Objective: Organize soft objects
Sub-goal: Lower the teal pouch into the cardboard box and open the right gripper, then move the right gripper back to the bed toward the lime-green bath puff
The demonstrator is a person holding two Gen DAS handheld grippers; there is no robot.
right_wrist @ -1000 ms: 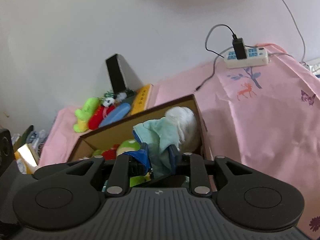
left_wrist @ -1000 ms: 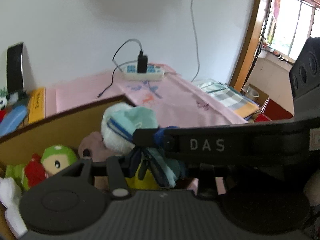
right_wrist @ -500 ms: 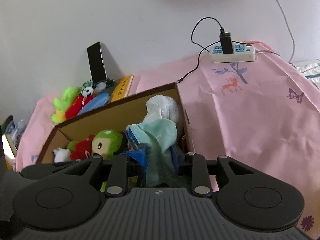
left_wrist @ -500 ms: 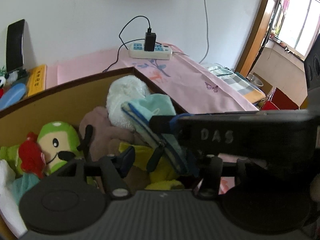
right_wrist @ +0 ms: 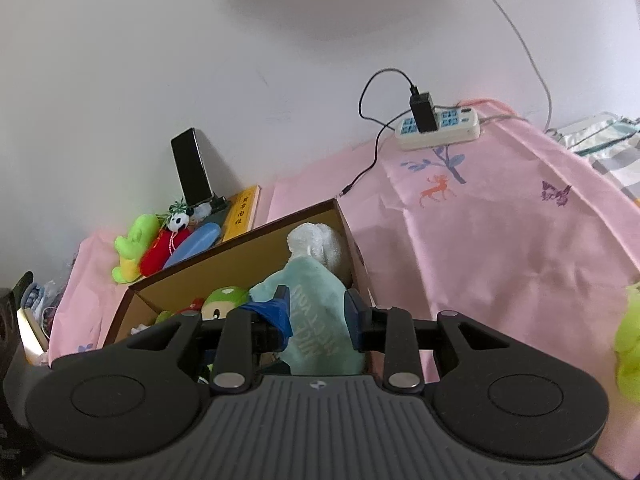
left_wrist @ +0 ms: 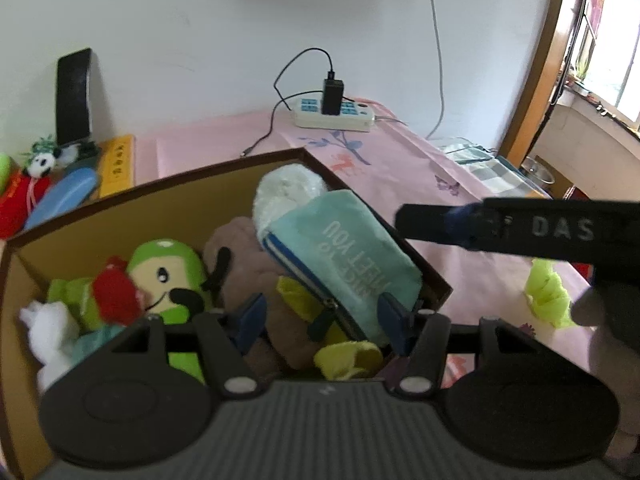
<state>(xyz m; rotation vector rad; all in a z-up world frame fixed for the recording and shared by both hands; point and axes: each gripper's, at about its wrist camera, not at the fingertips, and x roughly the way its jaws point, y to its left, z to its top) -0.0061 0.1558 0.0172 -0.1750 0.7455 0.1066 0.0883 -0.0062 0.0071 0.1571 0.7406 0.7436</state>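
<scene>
Released a second ago, the teal pouch (left_wrist: pixel 344 248) now lies in the cardboard box (left_wrist: pixel 120 216) on the pink-covered table (left_wrist: pixel 420 168), between my left claw's (left_wrist: pixel 320 316) opening fingers, untouched. My right claw (right_wrist: pixel 316 312) stands slightly parted around the pouch, not gripping.

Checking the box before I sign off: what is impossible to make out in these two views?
- Box floor, both views: plush toys cover it.
- Brown plush, left view: pouch and gripper body hide most.
- Green thing, right view: cut off by the edge.
- Yellow box lettering: too small.
</scene>
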